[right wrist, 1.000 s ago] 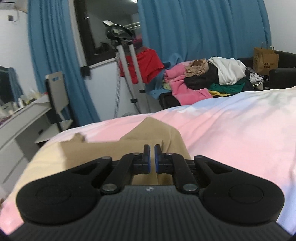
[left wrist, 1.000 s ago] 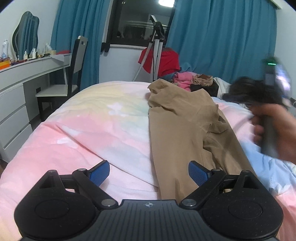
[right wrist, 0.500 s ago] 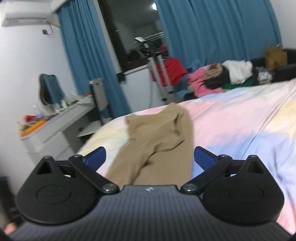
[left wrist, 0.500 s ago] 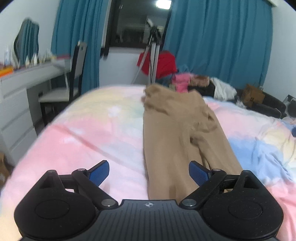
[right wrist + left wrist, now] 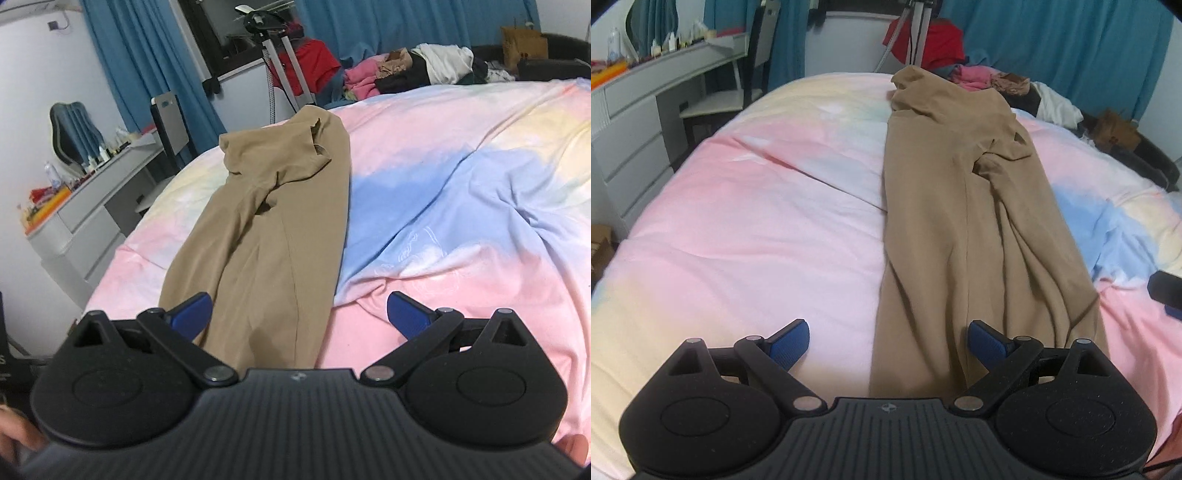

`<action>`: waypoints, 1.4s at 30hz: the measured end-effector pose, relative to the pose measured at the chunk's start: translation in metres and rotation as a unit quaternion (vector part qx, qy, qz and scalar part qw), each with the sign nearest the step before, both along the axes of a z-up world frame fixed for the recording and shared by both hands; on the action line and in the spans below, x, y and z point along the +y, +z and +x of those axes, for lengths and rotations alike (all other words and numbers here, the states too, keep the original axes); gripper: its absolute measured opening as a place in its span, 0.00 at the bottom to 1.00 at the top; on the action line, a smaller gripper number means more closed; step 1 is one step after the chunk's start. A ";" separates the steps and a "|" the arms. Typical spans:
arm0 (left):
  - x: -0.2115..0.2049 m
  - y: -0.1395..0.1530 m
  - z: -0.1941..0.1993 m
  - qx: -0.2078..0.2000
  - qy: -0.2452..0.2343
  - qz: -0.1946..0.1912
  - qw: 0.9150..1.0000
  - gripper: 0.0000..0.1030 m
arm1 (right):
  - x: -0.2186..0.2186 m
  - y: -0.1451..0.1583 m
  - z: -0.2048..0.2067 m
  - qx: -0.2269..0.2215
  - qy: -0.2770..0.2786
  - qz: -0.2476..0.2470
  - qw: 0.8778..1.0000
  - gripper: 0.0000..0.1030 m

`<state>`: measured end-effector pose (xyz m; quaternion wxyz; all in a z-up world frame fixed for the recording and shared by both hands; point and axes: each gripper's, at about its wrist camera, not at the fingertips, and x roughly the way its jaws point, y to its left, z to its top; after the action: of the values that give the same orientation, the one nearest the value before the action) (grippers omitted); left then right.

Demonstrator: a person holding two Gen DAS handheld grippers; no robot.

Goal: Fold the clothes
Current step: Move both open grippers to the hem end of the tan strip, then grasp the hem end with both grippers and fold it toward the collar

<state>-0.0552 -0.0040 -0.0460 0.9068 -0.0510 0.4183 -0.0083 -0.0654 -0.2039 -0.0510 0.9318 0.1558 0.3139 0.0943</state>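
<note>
Lengthwise on the pastel bedspread [image 5: 757, 229] lie rumpled tan trousers [image 5: 960, 206], both grippers' jaws spread wide, empty.

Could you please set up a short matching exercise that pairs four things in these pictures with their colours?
Things:
1. trousers
2. curtains
3. desk
4. garment by the tripod

Colours:
A. red
B. grey
C. tan
D. teal blue

Pairs: 1-C, 2-D, 3-B, 4-A
</note>
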 end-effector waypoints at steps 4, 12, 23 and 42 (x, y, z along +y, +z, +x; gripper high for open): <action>0.005 0.000 -0.005 0.018 0.002 -0.031 0.999 0.92 | 0.003 -0.004 -0.006 0.004 0.013 -0.001 1.000 1.00; 0.016 -0.013 0.004 0.070 0.013 -0.086 0.994 0.90 | -0.006 -0.047 0.016 0.125 0.039 0.127 0.983 0.77; 0.002 -0.017 -0.010 0.084 -0.041 -0.096 0.991 0.46 | 0.025 -0.067 0.015 0.196 0.124 0.122 0.965 0.67; 0.046 0.077 -0.084 -0.142 -0.034 -0.309 0.940 0.08 | -0.032 0.042 -0.068 0.007 0.068 0.182 0.981 0.15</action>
<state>-0.1387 0.0415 0.0312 0.8955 -0.3132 0.2635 -0.1749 -0.1329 -0.2356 -0.0093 0.8771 0.3016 0.3082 0.2115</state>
